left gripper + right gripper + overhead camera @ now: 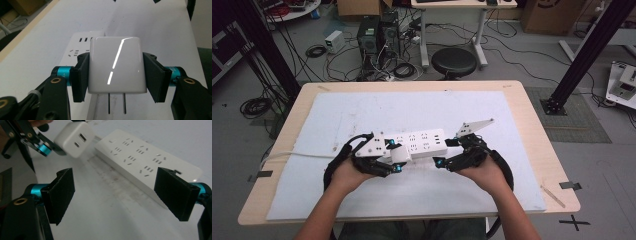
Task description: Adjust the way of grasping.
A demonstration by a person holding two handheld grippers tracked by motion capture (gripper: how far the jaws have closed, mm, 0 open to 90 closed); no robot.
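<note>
Clamped fingers (80, 77) of the left gripper (116, 75) hold a white charger (117, 65) by its 2 side faces, with its 2 metal prongs (116, 103) pointing toward 6 o'clock in the left gripper view, back at the camera. In the high view the charger (399, 155) sits just off the 7 o'clock corner of the white power strip (422, 142), which lies flat across the middle of the white mat (362, 112), and I cannot tell whether the two touch. From the right gripper view the charger (75, 141) shows 2 USB ports and hangs above the mat at 11 o'clock, while the strip (145, 170) runs from 12 toward 3 o'clock. The right gripper (123, 195) has its fingers well apart with nothing between them, near the strip's long edge; in the high view it rests at the strip's 4 o'clock end (452, 152). My guess is that the charger is meant for a socket. Its glossy sides could slip or twist in the pads under pushing force, and prongs misaligned with the slots would jam. An unheld strip may slide across the mat, toward the wooden table (532, 115) edge.
</note>
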